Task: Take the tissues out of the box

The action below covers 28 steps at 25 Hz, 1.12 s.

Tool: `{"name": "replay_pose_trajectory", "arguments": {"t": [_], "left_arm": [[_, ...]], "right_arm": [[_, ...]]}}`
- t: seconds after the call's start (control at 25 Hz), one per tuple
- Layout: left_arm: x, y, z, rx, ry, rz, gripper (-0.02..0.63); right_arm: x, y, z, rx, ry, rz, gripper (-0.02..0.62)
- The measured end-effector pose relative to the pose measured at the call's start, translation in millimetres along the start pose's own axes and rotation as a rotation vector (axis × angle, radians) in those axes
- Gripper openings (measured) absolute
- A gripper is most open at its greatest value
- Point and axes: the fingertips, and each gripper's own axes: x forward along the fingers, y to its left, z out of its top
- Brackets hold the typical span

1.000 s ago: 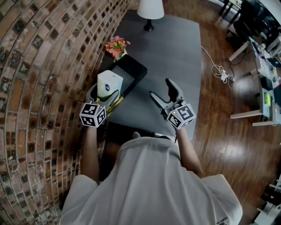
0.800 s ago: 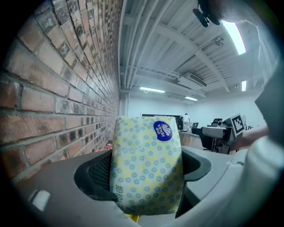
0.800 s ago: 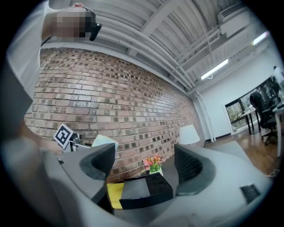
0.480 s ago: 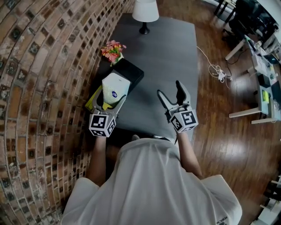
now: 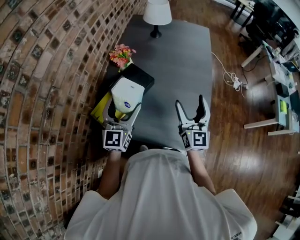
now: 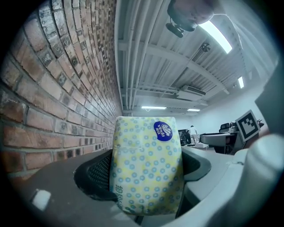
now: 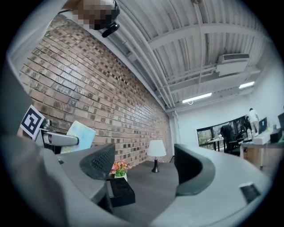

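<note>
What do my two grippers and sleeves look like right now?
The left gripper and right gripper are light grey, each with two curved jaws and dark textured pads. Each carries a white cube with black square markers. The person wears a white short-sleeved T-shirt.

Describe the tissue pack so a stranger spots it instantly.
Follow the brick wall to the grey surface's left edge. The left gripper clamps the tissue pack: pale, dotted blue and yellow, with a round blue sticker, unlike the black box beyond.

Tissue pack [image 5: 125, 93] between left gripper's [image 5: 123, 107] fingers [image 6: 95, 175], with box [image 5: 140, 76], flowers [image 5: 123, 52], lamp [image 5: 157, 13] behind it.
</note>
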Motion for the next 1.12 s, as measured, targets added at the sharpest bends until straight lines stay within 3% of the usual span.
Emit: {"name": "replay_pose_trajectory", "arguments": {"t": [0.48, 0.8, 1.12], "left_arm": [[33.7, -27.2, -15.0, -0.017, 0.031, -0.087, 0.431], [42.3, -43.7, -12.7, -0.005, 0.026, -0.115, 0.431], [34.3, -43.5, -5.4, 0.007, 0.018, -0.090, 0.431]], "right_arm": [[-20.6, -35.0, -13.2, -0.045, 0.058, -0.152, 0.396], [-25.7, -43.5, -12.2, -0.062, 0.075, -0.160, 0.396], [-21.1, -30.8, -7.0, -0.106, 0.085, -0.085, 0.396]]}}
